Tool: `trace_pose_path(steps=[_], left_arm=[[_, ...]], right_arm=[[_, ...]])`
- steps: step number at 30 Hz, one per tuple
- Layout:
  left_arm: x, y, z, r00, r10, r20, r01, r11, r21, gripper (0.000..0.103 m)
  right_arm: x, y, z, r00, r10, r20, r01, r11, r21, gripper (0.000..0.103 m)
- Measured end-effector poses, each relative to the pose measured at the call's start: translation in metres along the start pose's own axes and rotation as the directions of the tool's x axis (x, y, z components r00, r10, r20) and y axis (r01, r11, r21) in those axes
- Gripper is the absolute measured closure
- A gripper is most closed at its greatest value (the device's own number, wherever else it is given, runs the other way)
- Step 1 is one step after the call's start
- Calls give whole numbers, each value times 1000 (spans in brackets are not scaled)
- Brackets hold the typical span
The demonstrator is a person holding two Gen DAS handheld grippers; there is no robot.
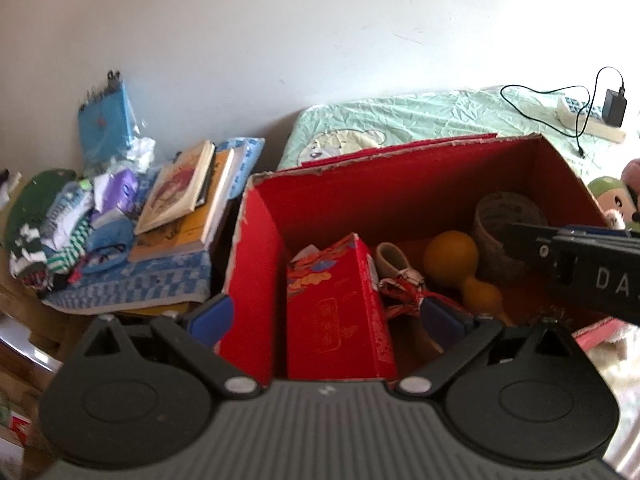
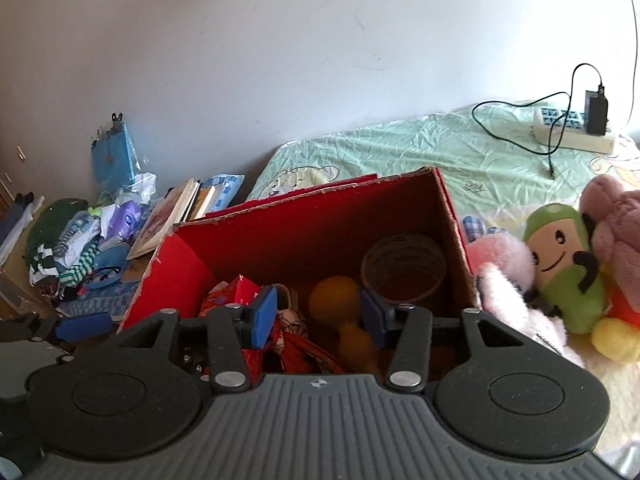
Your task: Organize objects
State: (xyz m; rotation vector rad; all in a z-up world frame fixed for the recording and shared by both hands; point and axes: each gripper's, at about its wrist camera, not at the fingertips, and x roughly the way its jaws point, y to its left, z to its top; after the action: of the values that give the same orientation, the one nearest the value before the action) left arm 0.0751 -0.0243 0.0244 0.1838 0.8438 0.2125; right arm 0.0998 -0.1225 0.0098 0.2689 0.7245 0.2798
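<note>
A: Where are we? Both grippers hang over the near edge of the red box (image 1: 264, 240), and both are empty. Our left gripper (image 1: 326, 314) has its jaws spread wide, one pad outside the box's left wall and one inside, so they straddle the small red carton (image 1: 340, 304) standing at the box's near left corner.

B: And the right gripper (image 2: 318, 316) is parted too, nothing between the pads. It looks straight down on the gourd (image 2: 340, 312) in the middle of the box floor. We'd guess that's why it sits there: lined up either to drop in or to pull out.

A: What's already boxed? The carton, the gourd, a tape roll (image 2: 402, 268) leaning in the far right corner, and a pale little cup (image 1: 394, 260) beside a red-and-white wrapper. That last bit is in shadow, so we can't say what it is.

B: Outside, the plush toys (image 2: 560, 264) lie on the bed against the box's right wall, touching it. They look like the likely next load for us, being closest to the right gripper.

A: The books (image 1: 184, 208) and the clothes (image 1: 52, 236) are stacked on a blue cloth past the box's left wall, well apart from either gripper.
</note>
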Motion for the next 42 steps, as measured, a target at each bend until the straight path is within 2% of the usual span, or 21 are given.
trace_pose_path(steps=[8,35,42], left_arm=[[-6,2,-4,1000,0,-24,0,1000,-15,3],[-23,8,-24,998,33,-54,-35,999,-30,3],[-20,7,-33,995,27,-95,-31,999,-37,3]], right_arm=[[-12,5,-8,1000,-30,3,30,999,-14,53],[-37,20,-28,1000,0,-13,-1,1000,-23,51],[-41,19,-38,999,-4,-34,3,1000,-17,49]])
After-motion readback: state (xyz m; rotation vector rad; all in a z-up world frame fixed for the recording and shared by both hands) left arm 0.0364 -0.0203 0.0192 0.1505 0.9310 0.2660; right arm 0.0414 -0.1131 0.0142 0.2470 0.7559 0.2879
